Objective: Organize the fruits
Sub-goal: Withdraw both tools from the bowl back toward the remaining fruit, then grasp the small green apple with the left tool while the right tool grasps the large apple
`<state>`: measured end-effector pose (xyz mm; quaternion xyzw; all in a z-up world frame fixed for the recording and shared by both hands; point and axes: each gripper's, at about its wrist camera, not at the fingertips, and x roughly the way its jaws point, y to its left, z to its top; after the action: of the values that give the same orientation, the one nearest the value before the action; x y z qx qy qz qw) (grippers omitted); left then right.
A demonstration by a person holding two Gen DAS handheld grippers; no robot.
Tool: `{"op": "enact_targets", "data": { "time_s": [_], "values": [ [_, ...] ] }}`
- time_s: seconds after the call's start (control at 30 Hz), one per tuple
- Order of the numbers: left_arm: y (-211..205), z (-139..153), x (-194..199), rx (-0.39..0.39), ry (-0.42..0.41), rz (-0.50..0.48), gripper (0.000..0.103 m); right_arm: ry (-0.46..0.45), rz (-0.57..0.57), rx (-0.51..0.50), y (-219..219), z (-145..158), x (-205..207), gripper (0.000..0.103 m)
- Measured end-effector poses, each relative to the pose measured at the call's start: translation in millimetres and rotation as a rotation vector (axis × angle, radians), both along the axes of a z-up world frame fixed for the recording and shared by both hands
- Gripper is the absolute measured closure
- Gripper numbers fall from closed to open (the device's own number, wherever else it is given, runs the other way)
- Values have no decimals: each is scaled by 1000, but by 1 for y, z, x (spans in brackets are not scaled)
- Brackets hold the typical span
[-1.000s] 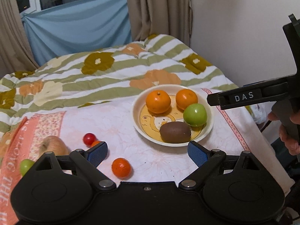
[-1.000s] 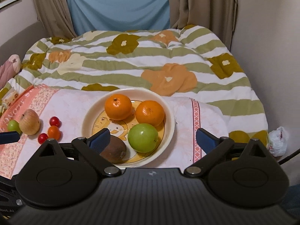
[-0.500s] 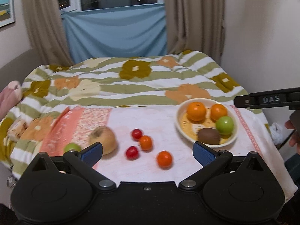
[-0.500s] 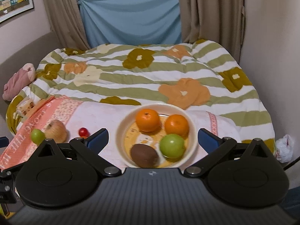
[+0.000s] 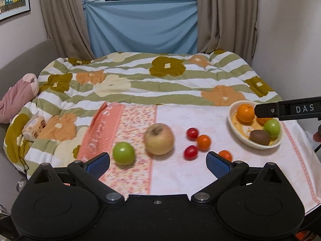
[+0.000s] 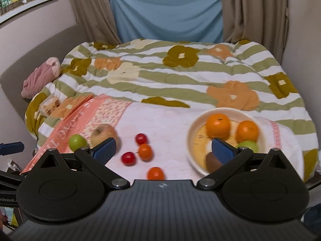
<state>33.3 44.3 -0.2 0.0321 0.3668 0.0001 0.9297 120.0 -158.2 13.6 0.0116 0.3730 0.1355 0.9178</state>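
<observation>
A white bowl [image 5: 232,124] [image 6: 192,140] on the right of the towel holds two oranges [image 5: 245,113] [image 6: 218,125], a green apple [image 5: 271,127] and a kiwi [image 5: 260,137]. Loose on the towel lie a green apple [image 5: 123,153] [image 6: 76,141], a tan apple [image 5: 158,139] [image 6: 102,133], two red cherry tomatoes [image 5: 192,133] [image 6: 141,138] and two small orange fruits [image 5: 203,142] [image 6: 144,151]. My left gripper [image 5: 158,163] is open and empty, near the green and tan apples. My right gripper [image 6: 164,150] is open and empty, above the small fruits.
The pink and white towel [image 5: 170,176] lies on a flower-striped quilt [image 5: 160,80] on a bed. A pink plush [image 5: 18,98] and a tissue pack [image 5: 34,124] lie at the left. Walls and curtains stand close behind and to the right.
Both grippers have pulled back and swung left, away from the bowl. The loose fruits on the towel have come into view. Both grippers stay open and empty.
</observation>
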Motion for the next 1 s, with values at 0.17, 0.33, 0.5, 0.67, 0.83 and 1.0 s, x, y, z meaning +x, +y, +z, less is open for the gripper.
{"op": "enact_targets", "data": {
  "time_s": [0.17,0.33,0.5,0.67,0.83,1.0],
  "values": [
    [34,-13,8,14,24,-14,0,10,21,-12,41,-14,4,0],
    [63,-33,24,17,49,-43,0,30,31,-12,79,-36,13,0],
    [77,-56,49,43,71,-104,0,56,38,-29,113,-58,24,0],
    [83,-81,75,71,102,-144,1,71,29,-35,137,-79,40,0],
    [85,-103,97,98,127,-201,8,95,8,-46,155,-103,58,0],
    [81,-119,109,134,136,-258,11,115,-8,-32,164,-119,68,0]
  ]
}}
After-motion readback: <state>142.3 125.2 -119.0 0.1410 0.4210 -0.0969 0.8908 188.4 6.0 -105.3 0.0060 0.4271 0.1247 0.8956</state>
